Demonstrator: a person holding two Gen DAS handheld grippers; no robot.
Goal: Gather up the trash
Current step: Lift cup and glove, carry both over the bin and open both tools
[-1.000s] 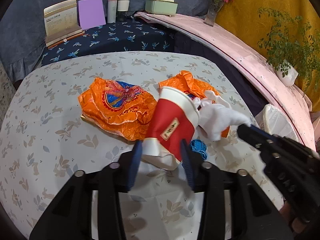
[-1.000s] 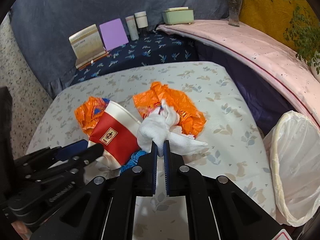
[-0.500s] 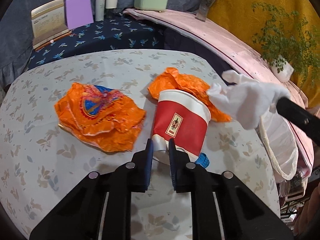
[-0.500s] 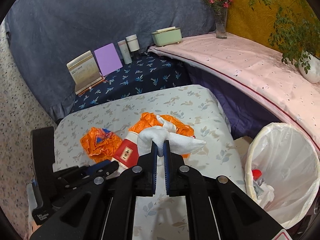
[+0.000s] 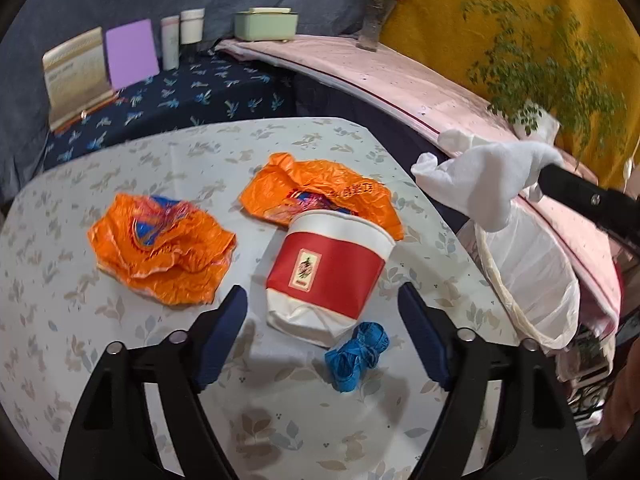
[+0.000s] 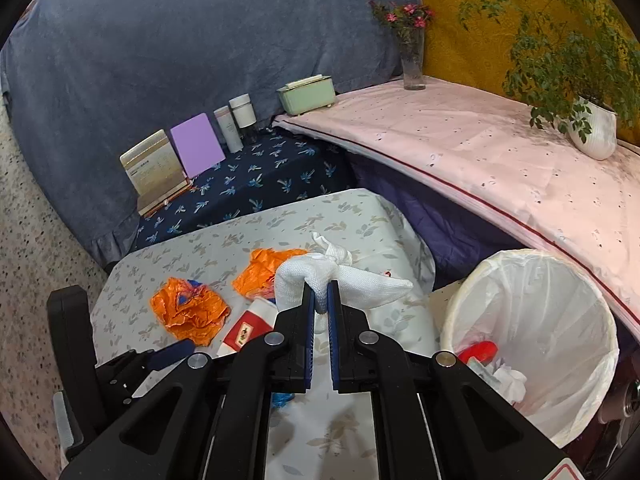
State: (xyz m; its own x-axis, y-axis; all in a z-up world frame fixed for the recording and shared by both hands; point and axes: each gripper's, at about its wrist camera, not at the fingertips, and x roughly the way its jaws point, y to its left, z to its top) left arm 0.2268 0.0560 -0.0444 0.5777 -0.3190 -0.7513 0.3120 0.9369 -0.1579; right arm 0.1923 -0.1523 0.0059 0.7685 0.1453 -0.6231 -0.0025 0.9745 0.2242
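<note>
Right gripper (image 6: 319, 300) pinching knitted white glove (image 6: 316, 276), limp, above floral tablecloth (image 5: 280, 420), beside lined wastebasket (image 6: 560, 280). Left gripper (image 5: 323, 312) just opening wide, flanking without touching crushed red-and-white paper cup (image 5: 326, 272) lying near crinkled orange wrappers (image 5: 160, 248).

The paper cup (image 6: 245, 330) is lying half hidden behind the right gripper's fingers (image 6: 308, 320); the bin (image 5: 532, 276) is running off the picture's edge.
</note>
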